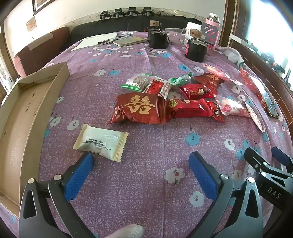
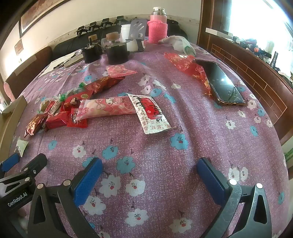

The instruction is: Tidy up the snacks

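Here, both tongs wide open, empty; left tongs view, cardboard box; right tongs view, phone

Cream walls are seen behind a black sofa, with glaring daylight let in through a window on the right.

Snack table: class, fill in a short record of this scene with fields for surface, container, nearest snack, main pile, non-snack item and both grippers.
surface: purple flowered tablecloth
container: cardboard box, at the table's left edge, no snacks visible inside
nearest snack: cream packet, lying apart from the pile
main pile: red packets, mid-table
non-snack item: phone
left gripper: open, holding nothing
right gripper: open, holding nothing
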Available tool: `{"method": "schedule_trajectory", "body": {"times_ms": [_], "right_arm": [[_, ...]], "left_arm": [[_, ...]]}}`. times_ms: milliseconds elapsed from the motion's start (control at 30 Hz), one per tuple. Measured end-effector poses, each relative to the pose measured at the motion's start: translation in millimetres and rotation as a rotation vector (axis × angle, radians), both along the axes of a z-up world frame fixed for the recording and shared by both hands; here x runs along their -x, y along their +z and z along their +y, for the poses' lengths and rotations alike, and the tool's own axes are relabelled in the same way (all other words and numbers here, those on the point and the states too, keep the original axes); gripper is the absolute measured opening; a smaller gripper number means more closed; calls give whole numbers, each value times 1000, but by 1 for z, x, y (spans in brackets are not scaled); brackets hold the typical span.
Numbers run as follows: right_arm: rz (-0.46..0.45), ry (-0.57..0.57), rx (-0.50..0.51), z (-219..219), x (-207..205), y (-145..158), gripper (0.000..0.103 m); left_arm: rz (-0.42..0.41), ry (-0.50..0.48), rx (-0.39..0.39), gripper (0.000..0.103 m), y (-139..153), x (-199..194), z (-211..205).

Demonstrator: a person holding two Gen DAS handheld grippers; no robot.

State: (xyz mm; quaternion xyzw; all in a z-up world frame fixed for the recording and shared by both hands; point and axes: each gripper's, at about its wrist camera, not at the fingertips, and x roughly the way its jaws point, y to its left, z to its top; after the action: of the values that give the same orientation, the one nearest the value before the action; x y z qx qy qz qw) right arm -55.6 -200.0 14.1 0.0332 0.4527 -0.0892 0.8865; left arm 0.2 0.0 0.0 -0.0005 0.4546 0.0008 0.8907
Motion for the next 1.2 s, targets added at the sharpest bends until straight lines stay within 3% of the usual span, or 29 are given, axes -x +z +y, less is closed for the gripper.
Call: {"method": "schedule_trajectory", "body": {"times_ms": [1200], "right_arm": [[-2, 0, -2, 0, 0, 0, 103]], "left_arm": [[-3, -10, 0, 103, 0, 1, 0]]}}
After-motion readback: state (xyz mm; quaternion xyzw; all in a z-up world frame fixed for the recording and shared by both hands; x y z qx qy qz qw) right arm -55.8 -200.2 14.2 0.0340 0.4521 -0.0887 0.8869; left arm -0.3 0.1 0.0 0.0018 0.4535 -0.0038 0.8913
